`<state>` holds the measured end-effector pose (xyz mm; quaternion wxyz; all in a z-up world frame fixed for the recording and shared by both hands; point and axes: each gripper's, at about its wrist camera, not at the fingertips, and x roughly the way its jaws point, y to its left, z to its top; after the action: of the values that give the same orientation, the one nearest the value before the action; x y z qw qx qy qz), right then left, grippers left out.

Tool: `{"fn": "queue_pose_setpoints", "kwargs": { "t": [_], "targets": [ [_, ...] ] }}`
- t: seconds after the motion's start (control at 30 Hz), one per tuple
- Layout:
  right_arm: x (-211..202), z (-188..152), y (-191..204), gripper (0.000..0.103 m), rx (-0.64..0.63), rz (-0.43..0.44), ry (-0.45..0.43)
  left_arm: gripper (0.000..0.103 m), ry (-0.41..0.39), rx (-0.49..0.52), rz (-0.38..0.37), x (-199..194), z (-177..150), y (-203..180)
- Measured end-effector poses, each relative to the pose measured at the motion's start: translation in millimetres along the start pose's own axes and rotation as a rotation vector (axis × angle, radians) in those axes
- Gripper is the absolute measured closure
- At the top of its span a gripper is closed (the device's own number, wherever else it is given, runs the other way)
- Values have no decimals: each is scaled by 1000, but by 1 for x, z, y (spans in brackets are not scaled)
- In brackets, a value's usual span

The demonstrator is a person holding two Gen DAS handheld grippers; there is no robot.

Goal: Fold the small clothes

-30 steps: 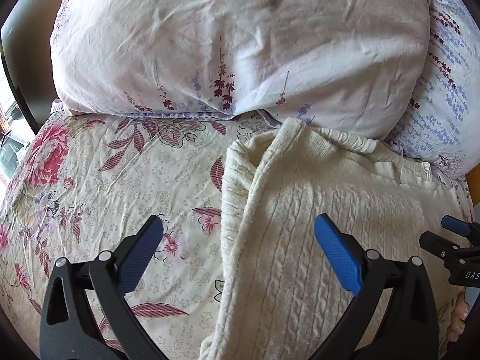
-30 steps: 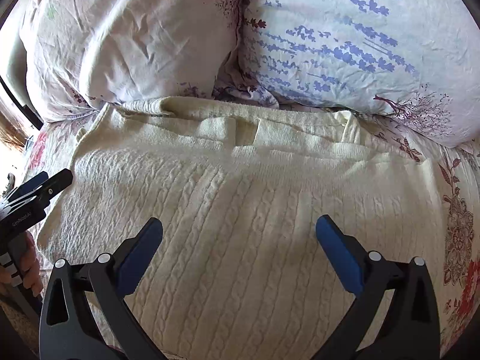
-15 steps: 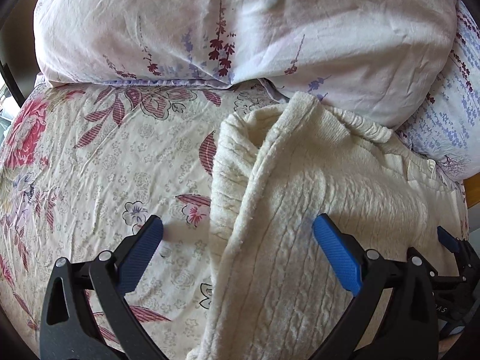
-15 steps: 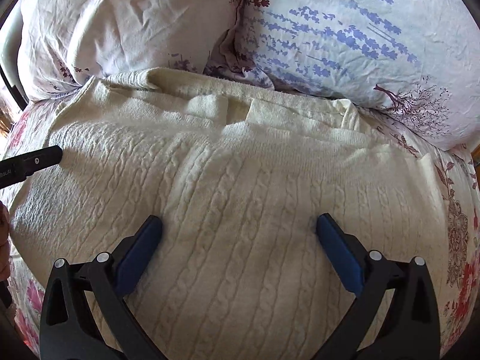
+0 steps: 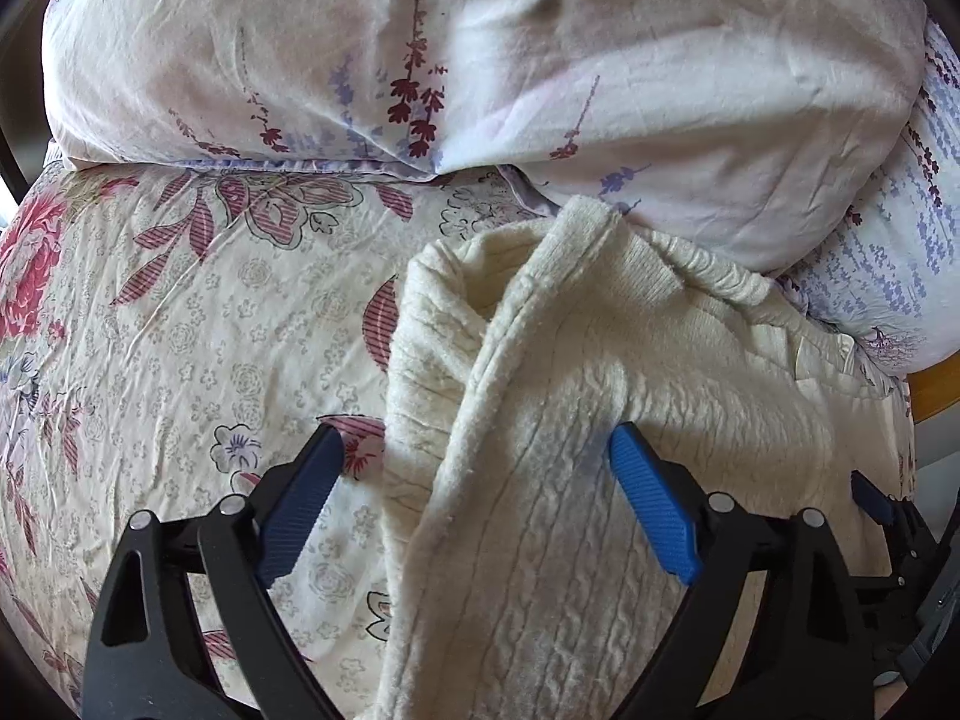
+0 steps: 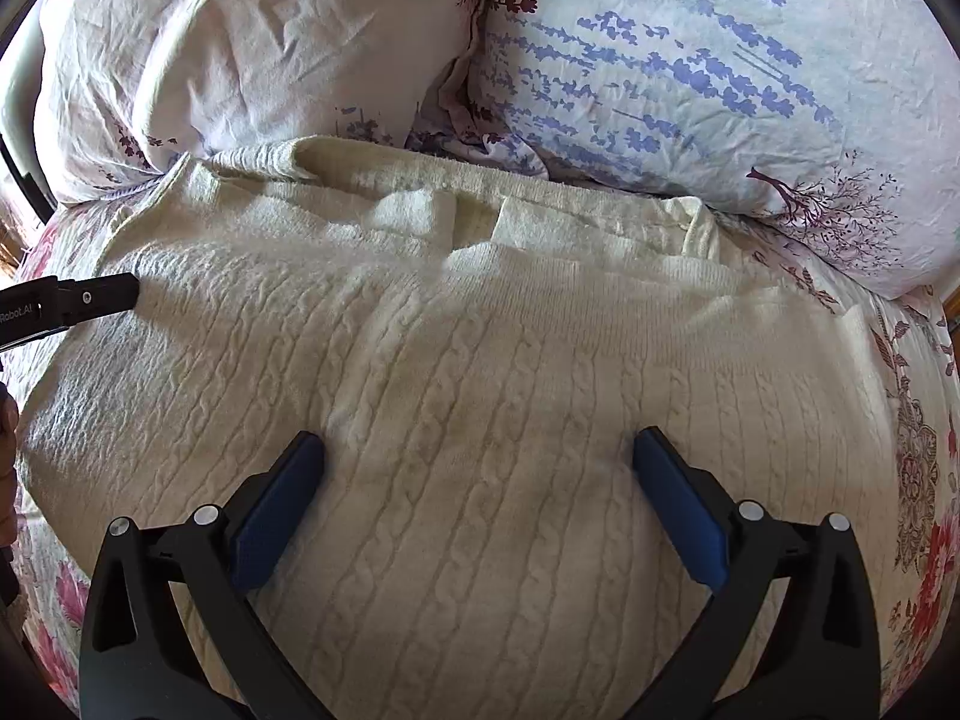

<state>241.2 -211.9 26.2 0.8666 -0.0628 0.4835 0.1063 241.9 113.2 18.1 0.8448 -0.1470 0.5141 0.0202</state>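
Sweater [image 6: 480, 396] lies spread on the bed [image 5: 180, 324], its top against the pillows [image 6: 690, 72].
I see both grippers, left gripper [image 5: 477, 480] and right gripper [image 6: 477, 480], gaping wide, holding nothing; only my left view shows the sweater's folded-over side edge.

Bedroom in a home: a bed is covered by a floral bedsheet [image 5: 180, 324], with two printed pillows [image 6: 690, 72] propped at its head.

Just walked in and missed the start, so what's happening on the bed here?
A person with two handheld grippers is folding a cream cable-knit sweater on a floral bedsheet by the pillows. Both the left gripper and right gripper are open over the sweater, gripping nothing. One side is already folded in.
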Motion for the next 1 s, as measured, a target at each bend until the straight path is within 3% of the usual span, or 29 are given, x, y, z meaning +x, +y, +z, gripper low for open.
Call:
{"fn": "queue_pose_setpoints", "kwargs": {
  "t": [0.17,0.3,0.37,0.6,0.87,0.93,1.0],
  "targets": [
    [0,-1,0,1,1,0,-1,34,-1,-5,-48,7,11,-8],
    [0,0,-1,1,-2,1,-2,58,2,-21,-101,12,15,-14],
    [0,0,-1,1,-2,1,-2,65,4,-35,-127,12,14,-19],
    [0,0,-1,1,-2,1,-2,73,-4,-118,-203,12,14,-5],
    [0,0,-1,1,-1,0,-2,68,15,-265,-323,12,6,13],
    [0,0,-1,1,-2,0,-2,80,13,-253,-317,9,5,12],
    [0,0,-1,1,-2,-1,-2,83,0,-243,-332,2,5,9]
  ]
}}
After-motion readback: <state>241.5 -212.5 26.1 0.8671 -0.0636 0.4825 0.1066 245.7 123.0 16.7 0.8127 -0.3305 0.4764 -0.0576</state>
